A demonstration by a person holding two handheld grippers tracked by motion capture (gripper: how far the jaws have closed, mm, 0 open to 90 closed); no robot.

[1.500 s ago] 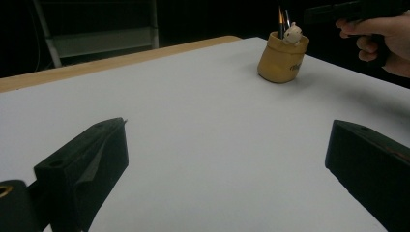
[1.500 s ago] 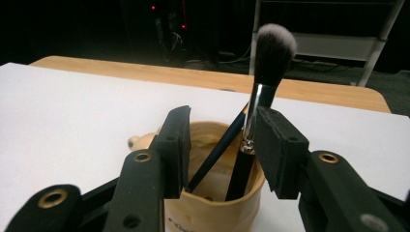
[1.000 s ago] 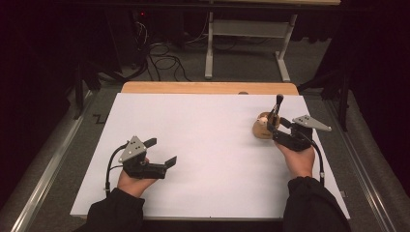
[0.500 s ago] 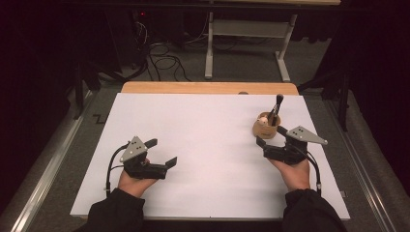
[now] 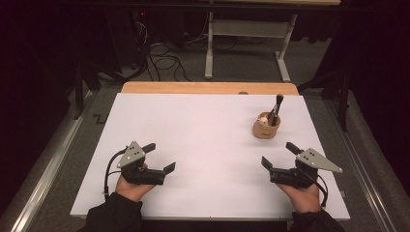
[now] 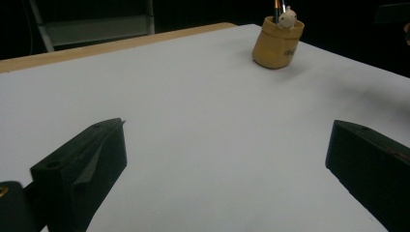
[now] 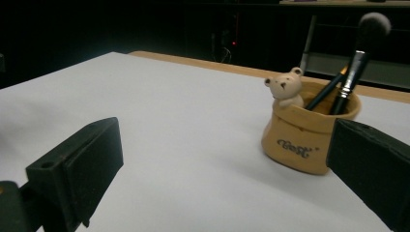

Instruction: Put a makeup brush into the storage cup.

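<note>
Pulled back toward the near edge, the right gripper (image 5: 275,166) now sits well apart from the tan pot (image 5: 266,126), where 1 second ago it was right at the pot with the brush; its jaws have just been opening and nothing lies between them. They stand spread wide, empty, hovering low over the white tabletop (image 5: 203,145). The left gripper (image 5: 162,162) has kept its place at the near left, jaws likewise spread and empty.

Outward from the right gripper, the pot stands upright on the far right part of the table. A black-handled makeup brush (image 5: 276,108) leans in it, bristles up, and a small bear figure (image 5: 262,121) sits at its rim.

As to progress, the brush seems to be delivered: it rests in the pot, free of any grip, and both hands are drawn back to the near side. I judge the placing done, with little left beyond settling the grippers at rest.

From the right gripper view the pot (image 7: 309,130) is close, showing lettering on its front, the bear (image 7: 285,89) peeking over the rim, and what looks like a 2nd thin dark stick (image 7: 329,92) beside the brush (image 7: 355,63), details too small to make out from above. From the left gripper view the pot (image 6: 278,43) is far off at the upper right. From the high view both hands appear at once, along with the wooden strip (image 5: 208,88) at the table's far edge.
</note>
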